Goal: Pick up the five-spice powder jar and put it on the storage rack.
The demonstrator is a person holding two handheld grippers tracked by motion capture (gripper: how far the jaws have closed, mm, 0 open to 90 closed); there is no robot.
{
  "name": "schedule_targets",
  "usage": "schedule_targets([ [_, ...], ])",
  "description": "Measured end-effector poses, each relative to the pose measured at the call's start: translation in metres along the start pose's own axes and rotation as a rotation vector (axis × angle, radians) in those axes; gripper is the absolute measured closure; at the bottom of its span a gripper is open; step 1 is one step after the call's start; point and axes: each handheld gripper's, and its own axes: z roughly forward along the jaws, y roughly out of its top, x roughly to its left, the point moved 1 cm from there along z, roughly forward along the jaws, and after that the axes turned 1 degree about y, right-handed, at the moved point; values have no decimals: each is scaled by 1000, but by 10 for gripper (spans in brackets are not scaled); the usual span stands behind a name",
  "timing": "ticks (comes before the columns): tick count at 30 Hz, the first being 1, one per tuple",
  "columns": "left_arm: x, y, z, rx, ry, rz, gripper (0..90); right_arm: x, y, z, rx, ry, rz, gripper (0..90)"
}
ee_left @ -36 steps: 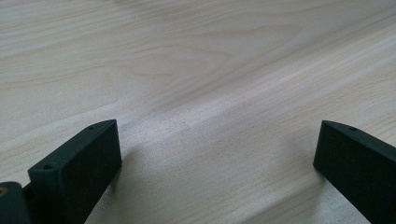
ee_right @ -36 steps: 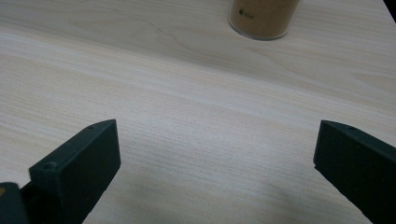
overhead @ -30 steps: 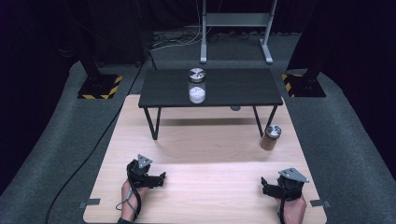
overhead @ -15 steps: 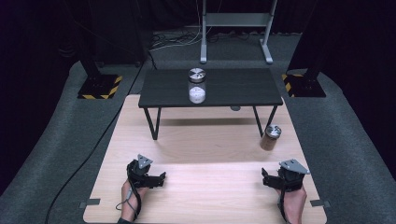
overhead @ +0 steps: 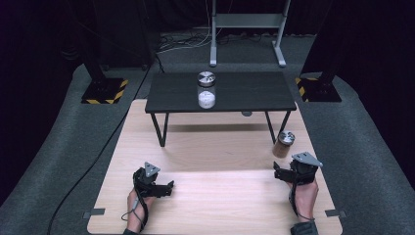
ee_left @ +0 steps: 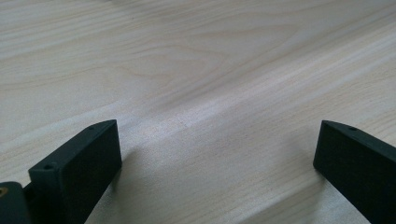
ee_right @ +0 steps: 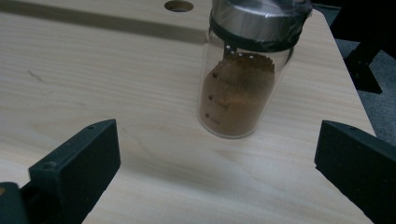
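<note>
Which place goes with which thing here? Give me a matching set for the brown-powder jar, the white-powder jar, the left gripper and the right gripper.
Things:
1. jar of brown powder
2. jar of white powder
3. left gripper
4. right gripper

Places or states:
A. stands on the black side table
B. open, low over bare wood at the near left of the wooden table
C. open, pointed at the jar just ahead of it
D. stands on the wooden table near its right edge

Pairs: 1-D, 2-A, 3-B, 4-C
</note>
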Motion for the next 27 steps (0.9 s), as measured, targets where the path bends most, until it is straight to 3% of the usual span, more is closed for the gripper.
schedule_targets([
  [27, -1, 0, 0, -1, 6, -4, 5, -17, 20, 61, -71, -1, 46, 0],
])
